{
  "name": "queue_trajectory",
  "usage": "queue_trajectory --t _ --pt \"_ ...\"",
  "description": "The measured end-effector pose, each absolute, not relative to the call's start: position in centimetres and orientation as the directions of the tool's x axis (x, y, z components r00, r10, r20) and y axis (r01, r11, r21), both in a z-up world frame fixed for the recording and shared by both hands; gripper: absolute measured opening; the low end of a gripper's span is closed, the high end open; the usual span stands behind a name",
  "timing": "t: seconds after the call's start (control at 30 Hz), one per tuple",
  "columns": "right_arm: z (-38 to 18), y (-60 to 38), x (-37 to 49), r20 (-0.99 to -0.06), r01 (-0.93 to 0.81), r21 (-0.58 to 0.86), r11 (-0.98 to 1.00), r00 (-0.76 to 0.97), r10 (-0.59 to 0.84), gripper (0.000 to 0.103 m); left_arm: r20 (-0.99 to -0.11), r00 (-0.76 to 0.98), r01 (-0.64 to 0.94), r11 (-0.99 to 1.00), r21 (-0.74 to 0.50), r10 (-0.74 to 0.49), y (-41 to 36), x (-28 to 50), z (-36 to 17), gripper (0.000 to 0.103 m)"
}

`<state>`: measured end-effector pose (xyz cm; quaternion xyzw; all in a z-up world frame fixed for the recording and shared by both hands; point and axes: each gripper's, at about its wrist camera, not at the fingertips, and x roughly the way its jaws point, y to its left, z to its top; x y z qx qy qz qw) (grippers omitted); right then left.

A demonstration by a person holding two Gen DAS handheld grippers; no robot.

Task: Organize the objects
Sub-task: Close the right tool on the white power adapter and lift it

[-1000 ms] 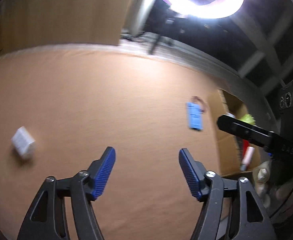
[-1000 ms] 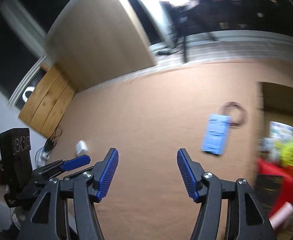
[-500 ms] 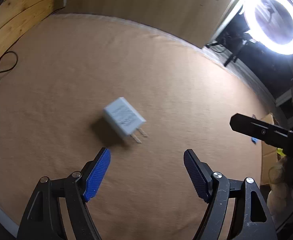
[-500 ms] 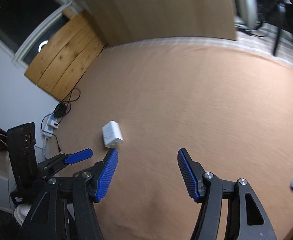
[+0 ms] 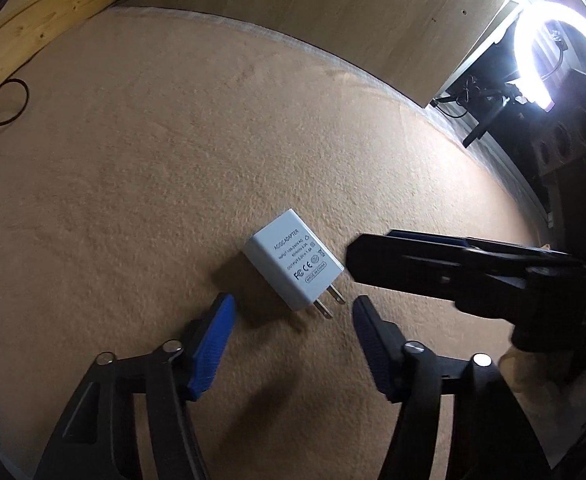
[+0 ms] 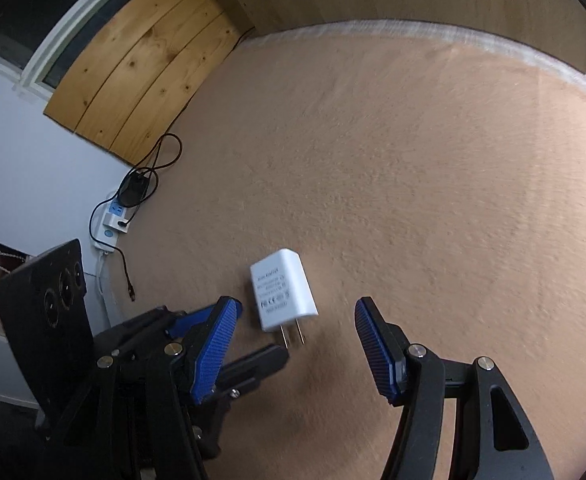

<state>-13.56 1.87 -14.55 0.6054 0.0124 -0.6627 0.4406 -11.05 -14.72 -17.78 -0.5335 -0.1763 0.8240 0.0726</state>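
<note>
Approach step. White adapter (image 5: pixel 293 266) flat on tan surface (image 5: pixel 173 160), just ahead between left gripper (image 5: pixel 293 312) fingers, prongs toward them. Both grippers gaping, empty; right gripper (image 6: pixel 297 312) likewise near. Next: advance, straddle body, close.

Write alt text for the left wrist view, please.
A white power adapter lies flat on tan carpet, prongs toward the camera, just ahead of the open left gripper. The right gripper reaches in from the right; a ring light glows beyond.
</note>
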Motion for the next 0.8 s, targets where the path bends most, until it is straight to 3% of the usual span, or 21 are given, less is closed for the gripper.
queue_trajectory --t 0.33,0.6,0.8 --pt "-15.8 -0.2 -13.6 -0.814 0.605 0.537 -0.588 0.189 -0.549 0.045 -0.838 -0.408 0.044 -0.909 -0.414 0.361 -14.6 -12.0 -18.3 0.042" --pt "-16.2 0.2 -13.6 -0.820 0.596 0.528 -0.605 0.174 -0.545 0.030 -0.840 -0.414 0.045 -0.914 -0.403 0.350 -15.1 -11.7 -17.9 0.037" --pt "-15.7 1.5 -13.0 -0.827 0.605 0.509 -0.612 0.145 -0.544 0.030 -0.840 -0.417 0.029 -0.919 -0.392 0.346 -13.8 -11.6 -17.6 0.037"
